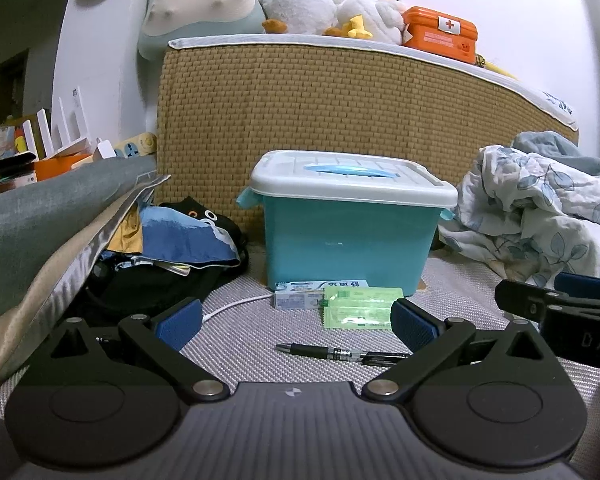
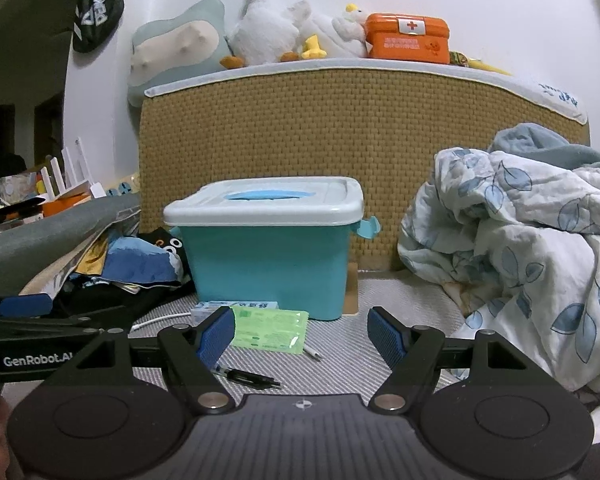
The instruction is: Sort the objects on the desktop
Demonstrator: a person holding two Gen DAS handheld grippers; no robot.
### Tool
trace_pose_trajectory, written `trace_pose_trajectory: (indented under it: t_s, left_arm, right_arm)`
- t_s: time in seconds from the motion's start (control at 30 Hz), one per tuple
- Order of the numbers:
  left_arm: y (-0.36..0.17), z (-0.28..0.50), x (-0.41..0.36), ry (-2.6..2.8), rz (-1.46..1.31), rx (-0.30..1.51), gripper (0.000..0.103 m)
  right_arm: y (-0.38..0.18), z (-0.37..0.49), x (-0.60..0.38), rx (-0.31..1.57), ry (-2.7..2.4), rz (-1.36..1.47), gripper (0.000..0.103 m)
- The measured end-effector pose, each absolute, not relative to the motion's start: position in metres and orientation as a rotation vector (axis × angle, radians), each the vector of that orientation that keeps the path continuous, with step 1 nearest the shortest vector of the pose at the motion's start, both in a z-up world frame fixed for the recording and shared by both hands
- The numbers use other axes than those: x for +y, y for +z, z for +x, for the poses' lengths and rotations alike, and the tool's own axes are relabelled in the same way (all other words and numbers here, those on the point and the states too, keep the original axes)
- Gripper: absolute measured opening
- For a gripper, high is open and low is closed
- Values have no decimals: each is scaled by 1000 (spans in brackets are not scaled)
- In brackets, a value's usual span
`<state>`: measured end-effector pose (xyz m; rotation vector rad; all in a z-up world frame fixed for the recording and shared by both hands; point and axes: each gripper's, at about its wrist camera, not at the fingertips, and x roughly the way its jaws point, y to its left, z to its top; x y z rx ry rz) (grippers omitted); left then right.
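A teal storage box (image 1: 348, 240) (image 2: 268, 264) with a closed white lid stands on the woven mat against the wicker headboard. In front of it lie a small white-and-blue carton (image 1: 300, 294) (image 2: 236, 306), a green sachet pack (image 1: 360, 306) (image 2: 270, 330) and a black pen (image 1: 340, 352) (image 2: 248, 378). My left gripper (image 1: 296, 324) is open just short of the pen, nothing between its blue pads. My right gripper (image 2: 302, 338) is open too, to the right of the pen and sachet, with empty mat between its fingers. Each gripper shows at the edge of the other's view.
A crumpled leaf-print quilt (image 2: 520, 256) fills the right side. Dark clothes and a blue bag (image 1: 180, 240) pile up on the left beside a grey cushion (image 1: 40, 216). A white cable (image 1: 236, 306) runs toward the carton. Plush toys and an orange first-aid box (image 2: 408, 38) sit atop the headboard.
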<state>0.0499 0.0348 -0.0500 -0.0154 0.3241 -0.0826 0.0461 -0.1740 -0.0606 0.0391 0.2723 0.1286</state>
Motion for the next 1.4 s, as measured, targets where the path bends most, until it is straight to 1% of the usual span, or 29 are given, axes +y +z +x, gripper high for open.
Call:
trace_pose_trajectory:
  t_s: [1.4]
  left_arm:
    - [-55,50,34,-92,-27,334,103]
  right_arm:
    - [-63,45,-172,262,142,58,77]
